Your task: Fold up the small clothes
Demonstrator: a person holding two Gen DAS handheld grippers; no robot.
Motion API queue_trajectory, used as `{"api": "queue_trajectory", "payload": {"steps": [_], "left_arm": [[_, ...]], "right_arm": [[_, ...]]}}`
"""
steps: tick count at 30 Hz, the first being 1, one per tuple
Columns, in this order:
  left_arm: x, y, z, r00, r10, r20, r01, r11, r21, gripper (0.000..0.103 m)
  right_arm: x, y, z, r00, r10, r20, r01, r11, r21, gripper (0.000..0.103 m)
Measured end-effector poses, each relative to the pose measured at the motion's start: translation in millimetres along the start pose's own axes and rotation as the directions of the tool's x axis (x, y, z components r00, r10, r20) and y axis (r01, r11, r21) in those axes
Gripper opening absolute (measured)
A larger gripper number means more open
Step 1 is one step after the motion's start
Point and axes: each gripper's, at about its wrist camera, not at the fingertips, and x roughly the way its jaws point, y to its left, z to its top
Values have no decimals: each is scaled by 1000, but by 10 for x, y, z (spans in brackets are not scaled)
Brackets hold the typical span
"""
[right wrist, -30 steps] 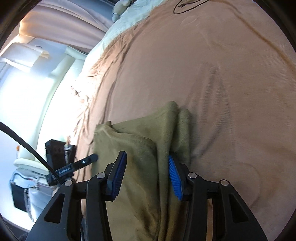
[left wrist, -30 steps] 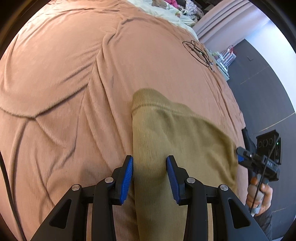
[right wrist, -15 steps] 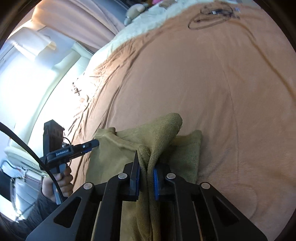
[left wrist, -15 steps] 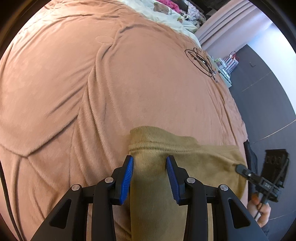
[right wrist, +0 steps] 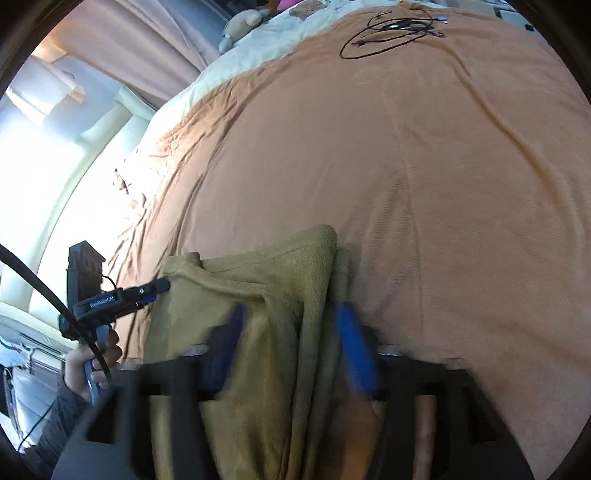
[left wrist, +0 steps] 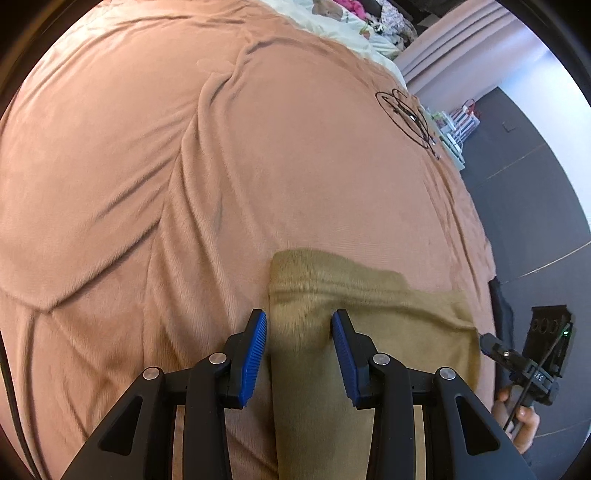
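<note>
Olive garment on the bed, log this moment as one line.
olive garment: part-folded on bed | left gripper: open astride it | right gripper: opening, cloth between

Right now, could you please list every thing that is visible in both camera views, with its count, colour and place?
garment: one, olive-green, folded on the blanket's near part, under both claws
blanket: one, peach-orange, covering the bed
cable: one, black, coiled on the blanket's far part
sheet: one, pale cream, beyond the blanket
curtain: pink, beside the bed
left claw: black, blue pads, garment fold between them
right claw: blurred, jaws opening, garment between them
</note>
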Motion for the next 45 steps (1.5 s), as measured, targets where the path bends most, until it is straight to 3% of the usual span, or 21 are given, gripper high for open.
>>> {"api": "queue_trajectory", "payload": {"steps": [5, 9, 14, 19, 25, 28, 37, 45], "left_arm": [[-73, 36, -154, 997, -59, -42, 58, 998, -16, 39], [-67, 33, -237, 994, -77, -73, 76, 997, -9, 39], [9, 35, -220, 993, -82, -82, 82, 997, -9, 39], [133, -6, -127, 994, -89, -68, 88, 996, -9, 33], [240, -49, -46, 996, -74, -55, 72, 997, -35, 15], [144, -128, -58, 997, -69, -36, 69, 997, -22, 9], [-459, -462, -81, 991, -124, 44, 122, 992, 44, 8], [-1154, -762, -188, 977, -159, 143, 146, 985, 96, 8]], "right_arm": [[-82, -130, -165, 997, 59, -40, -58, 998, 24, 69], [-128, -330, -254, 980, 176, -88, -170, 983, 76, 69], [-44, -395, -217, 965, 242, -103, -232, 967, 102, 66], [173, -385, -98, 964, 231, -131, -219, 971, 94, 35], [246, -341, -65, 970, 200, -138, -192, 979, 74, 18], [82, -245, -107, 980, 160, -121, -158, 987, 29, 14], [-450, 255, -231, 990, 138, -36, -140, 988, -64, 12], [-1184, 737, -539, 988, 142, 64, -130, 979, -159, 12]]}}
